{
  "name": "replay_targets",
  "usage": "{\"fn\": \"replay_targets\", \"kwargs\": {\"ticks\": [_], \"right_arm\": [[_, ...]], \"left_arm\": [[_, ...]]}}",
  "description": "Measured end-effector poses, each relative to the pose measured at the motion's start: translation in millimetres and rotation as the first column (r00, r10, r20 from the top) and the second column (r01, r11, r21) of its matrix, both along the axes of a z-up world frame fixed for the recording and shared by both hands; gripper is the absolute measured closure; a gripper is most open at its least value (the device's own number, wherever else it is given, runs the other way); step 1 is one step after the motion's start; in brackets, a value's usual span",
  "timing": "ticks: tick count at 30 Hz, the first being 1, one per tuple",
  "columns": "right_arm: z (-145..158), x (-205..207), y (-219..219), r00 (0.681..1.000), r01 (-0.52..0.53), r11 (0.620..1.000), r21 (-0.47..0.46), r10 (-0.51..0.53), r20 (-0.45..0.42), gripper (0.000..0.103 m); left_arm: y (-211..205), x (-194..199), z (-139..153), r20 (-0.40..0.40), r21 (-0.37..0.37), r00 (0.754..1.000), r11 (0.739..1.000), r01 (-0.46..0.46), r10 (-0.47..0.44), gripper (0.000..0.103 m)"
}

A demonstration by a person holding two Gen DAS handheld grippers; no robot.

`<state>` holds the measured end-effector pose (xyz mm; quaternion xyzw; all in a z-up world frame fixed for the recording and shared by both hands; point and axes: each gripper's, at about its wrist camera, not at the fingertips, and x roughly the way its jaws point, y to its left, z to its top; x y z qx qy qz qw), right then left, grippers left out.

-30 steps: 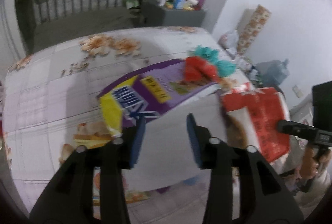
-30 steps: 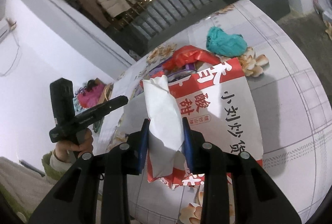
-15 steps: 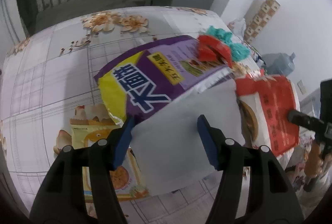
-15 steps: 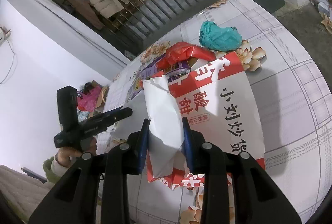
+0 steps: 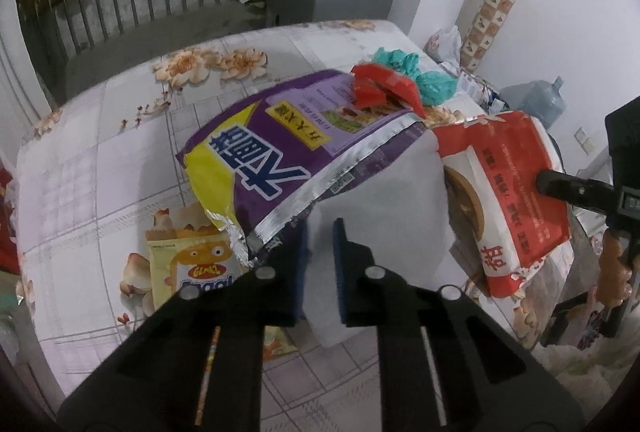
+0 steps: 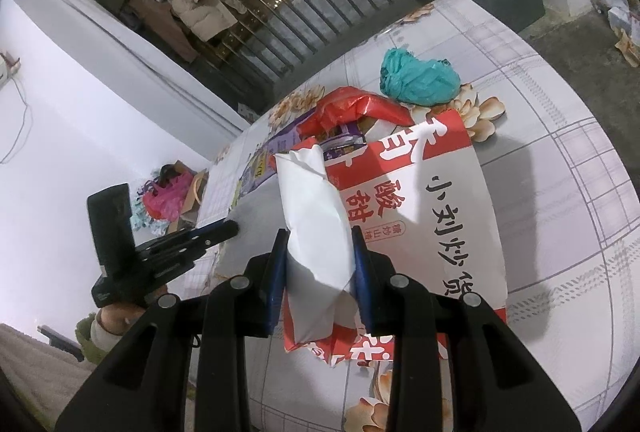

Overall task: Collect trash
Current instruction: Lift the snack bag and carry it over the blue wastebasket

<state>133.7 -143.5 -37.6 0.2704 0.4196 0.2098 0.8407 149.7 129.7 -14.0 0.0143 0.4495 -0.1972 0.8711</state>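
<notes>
In the left wrist view my left gripper (image 5: 320,232) has its jaws closing on the near edge of a white sheet (image 5: 384,200), which sits pinched between the blue pads. A purple and yellow snack bag (image 5: 280,152) lies over that sheet's far side. To the right is a red and white paper bag (image 5: 516,184), with my right gripper (image 5: 544,178) at its edge. The right wrist view shows my right gripper (image 6: 320,244) shut on the bag's white folded side (image 6: 312,204). A crumpled red wrapper (image 6: 352,108) and a teal plastic bag (image 6: 416,76) lie beyond it.
The flowered tablecloth (image 5: 100,152) covers the table. A yellow snack packet (image 5: 188,264) lies by its near edge, partly under the purple bag. A grey cabinet with bottles (image 5: 332,0) and a railing stand behind. A water jug (image 5: 540,104) is on the floor at the right.
My left gripper moved forward over the white sheet with its jaws spread wide, then narrowed them onto the sheet's edge. The right gripper kept still, holding the bag.
</notes>
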Motion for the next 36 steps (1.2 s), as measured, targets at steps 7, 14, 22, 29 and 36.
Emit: {"fn": "replay_targets", "kwargs": {"ticks": [7,14,22,29,36], "right_arm": [[10.3,-12.4,-13.0,0.998,0.04,0.999,0.017,-0.04,0.042,0.073],[25.9,-39.5,-43.1,0.986,0.128,0.99,0.066,-0.134,0.099,0.073],[47.7,-85.2,-103.7,0.935,0.288,0.953,0.097,-0.302,0.184,0.073],[48.6,-120.7,-164.5,0.868,0.423,0.893,0.154,-0.448,0.215,0.073],[30.7,-145.2,-212.6,0.81,0.513,0.831,0.217,-0.552,0.198,0.073]], "left_arm": [[1.3,-12.6,30.3,0.057,-0.055,0.998,0.998,0.017,-0.014,0.103],[-16.4,-26.2,72.1,0.146,-0.14,0.985,0.984,0.108,-0.087,0.103],[-76.4,-26.2,109.4,0.219,-0.162,0.949,0.951,0.264,-0.226,0.103],[-162.5,-25.2,128.5,0.286,-0.108,0.879,0.899,0.425,-0.382,0.103],[-253.5,-17.3,122.9,0.259,-0.052,0.825,0.846,0.531,-0.502,0.103]]}}
